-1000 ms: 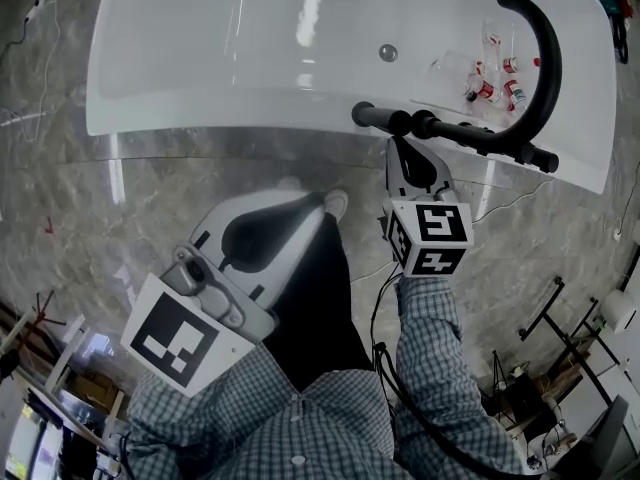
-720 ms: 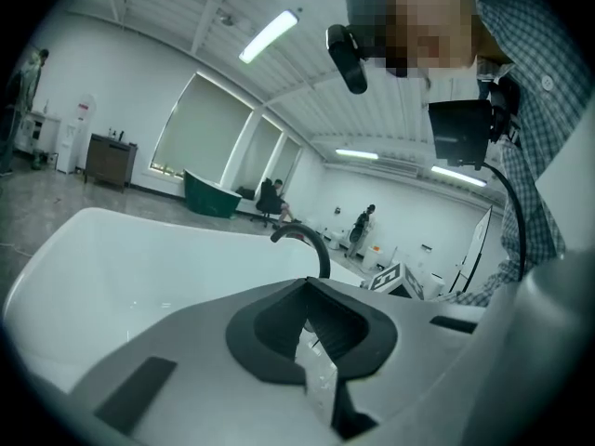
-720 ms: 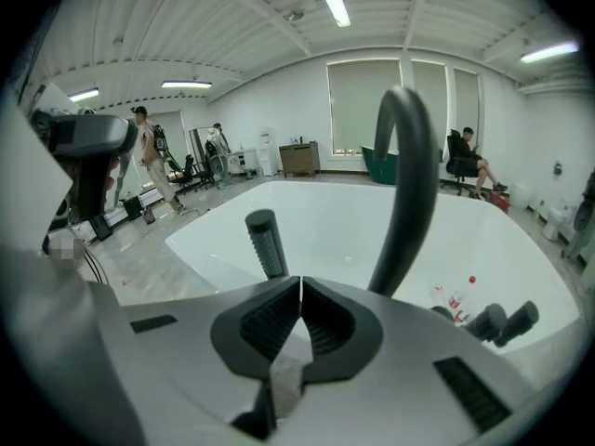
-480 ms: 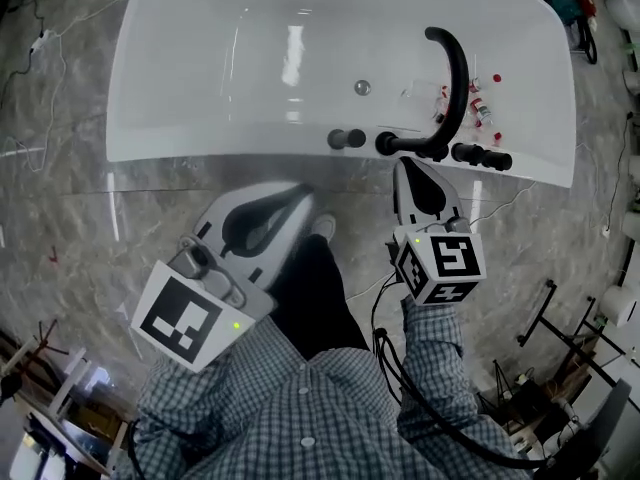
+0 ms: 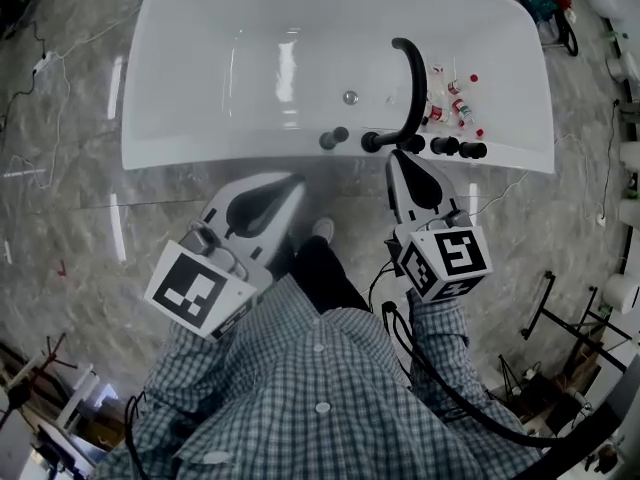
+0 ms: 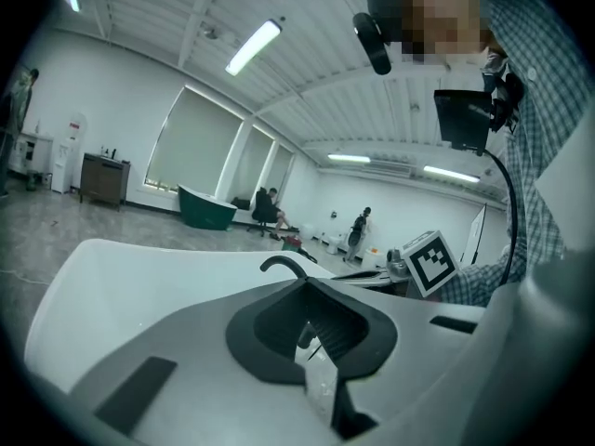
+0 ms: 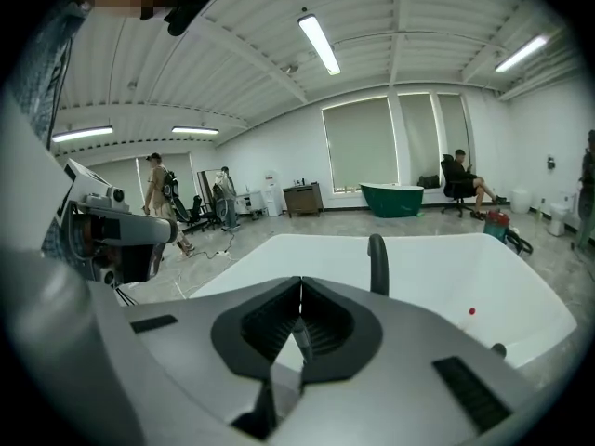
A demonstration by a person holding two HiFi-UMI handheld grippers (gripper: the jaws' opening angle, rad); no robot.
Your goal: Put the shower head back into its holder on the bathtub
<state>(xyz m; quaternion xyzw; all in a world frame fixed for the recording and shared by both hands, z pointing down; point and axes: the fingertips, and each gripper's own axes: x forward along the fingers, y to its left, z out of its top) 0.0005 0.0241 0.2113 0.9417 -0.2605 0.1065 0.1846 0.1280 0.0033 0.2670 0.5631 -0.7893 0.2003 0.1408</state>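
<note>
The white bathtub (image 5: 200,150) lies across the top of the head view. A black arched spout (image 5: 412,78) rises from its near rim, beside a row of black knobs and fittings (image 5: 445,146). I cannot tell which of these is the shower head or its holder. My right gripper (image 5: 392,158) hangs just short of the rim below the fittings, shut and empty. My left gripper (image 5: 297,180) is over the floor before the tub, its jaws shut with nothing in them. The spout (image 7: 376,263) also shows in the right gripper view beyond the shut right gripper (image 7: 299,284).
Small red-capped bottles (image 5: 450,106) lie in the tub near the spout, and the drain (image 5: 349,97) sits mid-tub. My shoe (image 5: 322,230) stands on the marble floor between the grippers. Black stands (image 5: 560,318) are at the right. People and a green tub (image 7: 397,199) are far off.
Both grippers have risen and the tub now looks smaller and farther away. The right gripper's tips, close under the black fittings a second ago, now sit lower and apart from them.
</note>
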